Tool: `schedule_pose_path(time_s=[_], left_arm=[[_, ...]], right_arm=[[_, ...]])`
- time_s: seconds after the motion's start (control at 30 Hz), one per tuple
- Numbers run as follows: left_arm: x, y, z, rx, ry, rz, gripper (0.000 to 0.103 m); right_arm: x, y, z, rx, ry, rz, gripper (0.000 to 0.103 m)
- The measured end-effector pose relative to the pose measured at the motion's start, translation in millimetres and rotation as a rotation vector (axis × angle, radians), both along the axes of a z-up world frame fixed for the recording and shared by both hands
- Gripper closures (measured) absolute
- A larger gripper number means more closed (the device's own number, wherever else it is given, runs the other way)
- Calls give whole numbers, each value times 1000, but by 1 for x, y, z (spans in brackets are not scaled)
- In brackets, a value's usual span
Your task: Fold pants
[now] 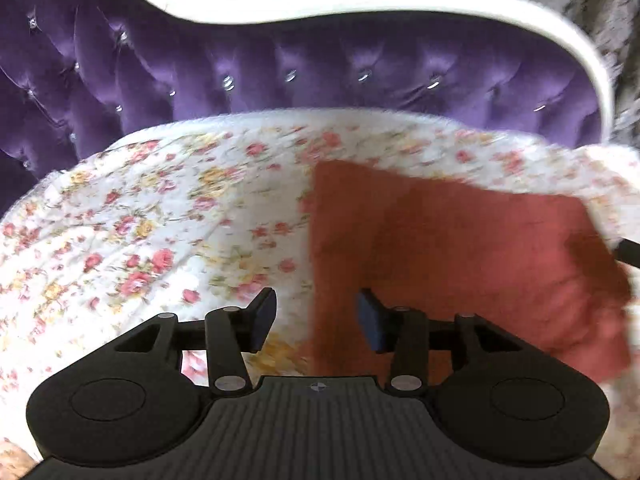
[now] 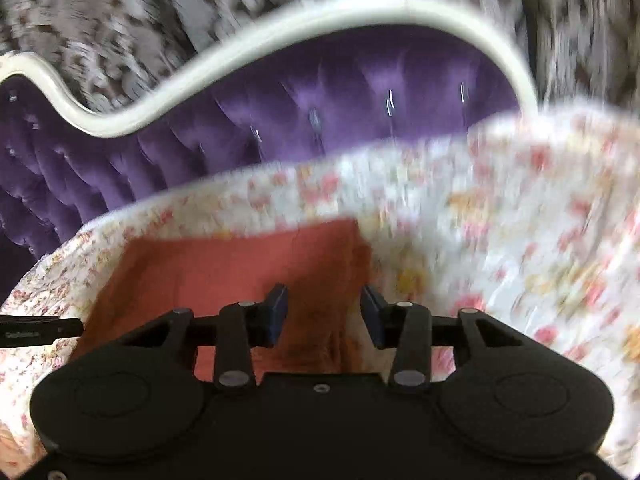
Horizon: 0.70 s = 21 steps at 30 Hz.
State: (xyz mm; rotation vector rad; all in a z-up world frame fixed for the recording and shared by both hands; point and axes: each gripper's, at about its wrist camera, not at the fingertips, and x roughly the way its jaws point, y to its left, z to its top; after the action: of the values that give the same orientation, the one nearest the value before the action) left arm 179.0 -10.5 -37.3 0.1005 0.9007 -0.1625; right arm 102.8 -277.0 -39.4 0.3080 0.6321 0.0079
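Note:
The red-pink pants (image 1: 460, 256) lie folded into a rough rectangle on the floral bedspread (image 1: 160, 208). My left gripper (image 1: 316, 320) is open, its jaws apart over the pants' left edge, holding nothing. In the right wrist view the pants (image 2: 240, 264) lie ahead and to the left. My right gripper (image 2: 324, 314) is open over the pants' right edge, with cloth showing between the jaws but not pinched. Both views are blurred by motion.
A purple tufted headboard (image 1: 280, 76) with a white curved frame (image 1: 360, 4) stands behind the bed. Grey patterned wallpaper (image 2: 120, 32) is beyond it. The other gripper's black tip shows at the far right of the left wrist view (image 1: 628, 252).

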Motion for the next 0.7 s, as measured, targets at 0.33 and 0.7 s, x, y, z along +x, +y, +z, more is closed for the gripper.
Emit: schedule_pose_path(time_s=[0.33,0.7], left_arm=[[-30,-19,-37,67,38,-14,57],[-60,-13,-10,28,24,37,59]], right_arm=[[-15,59,-35,-275,83,103,59],[-45,70,0,-207,56,75,59]])
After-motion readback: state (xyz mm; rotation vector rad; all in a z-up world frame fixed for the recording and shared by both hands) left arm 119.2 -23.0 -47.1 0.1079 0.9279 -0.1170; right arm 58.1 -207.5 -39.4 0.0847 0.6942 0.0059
